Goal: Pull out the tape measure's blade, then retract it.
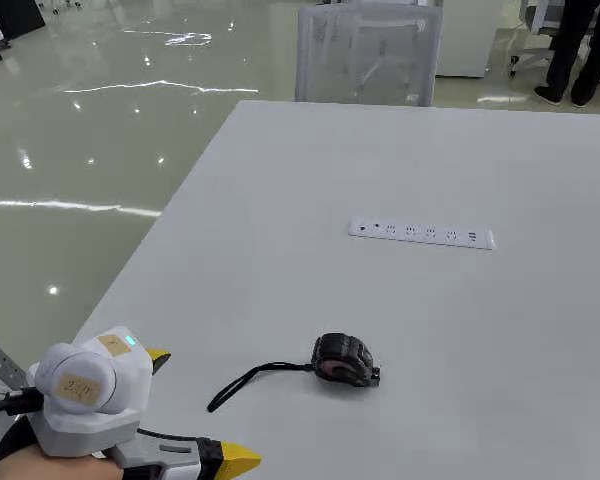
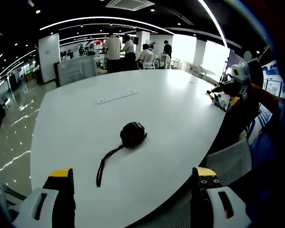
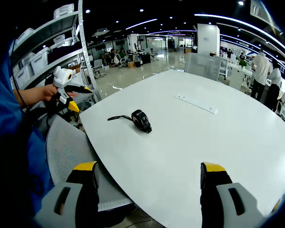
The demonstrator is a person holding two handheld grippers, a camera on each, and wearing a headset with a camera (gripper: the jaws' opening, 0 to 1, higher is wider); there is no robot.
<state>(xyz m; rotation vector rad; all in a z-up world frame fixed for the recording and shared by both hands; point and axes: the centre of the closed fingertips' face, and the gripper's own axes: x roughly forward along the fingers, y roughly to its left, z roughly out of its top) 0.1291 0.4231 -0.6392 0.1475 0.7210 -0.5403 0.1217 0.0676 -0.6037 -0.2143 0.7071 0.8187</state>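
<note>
Clearly empty and wide open: left gripper (image 1: 197, 407) by the tape measure (image 1: 345, 360) strap (image 1: 250, 382) in head view, right gripper (image 2: 223, 99) at the table (image 2: 171, 95) edge in left gripper view.

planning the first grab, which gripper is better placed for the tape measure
Left, probably: the tape measure sits centred ahead of the open left gripper, strap trailing toward it; from the right gripper it looks smaller.

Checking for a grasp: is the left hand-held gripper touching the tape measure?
Apart: left gripper view shows bare table between left hand-held gripper and tape measure.
</note>
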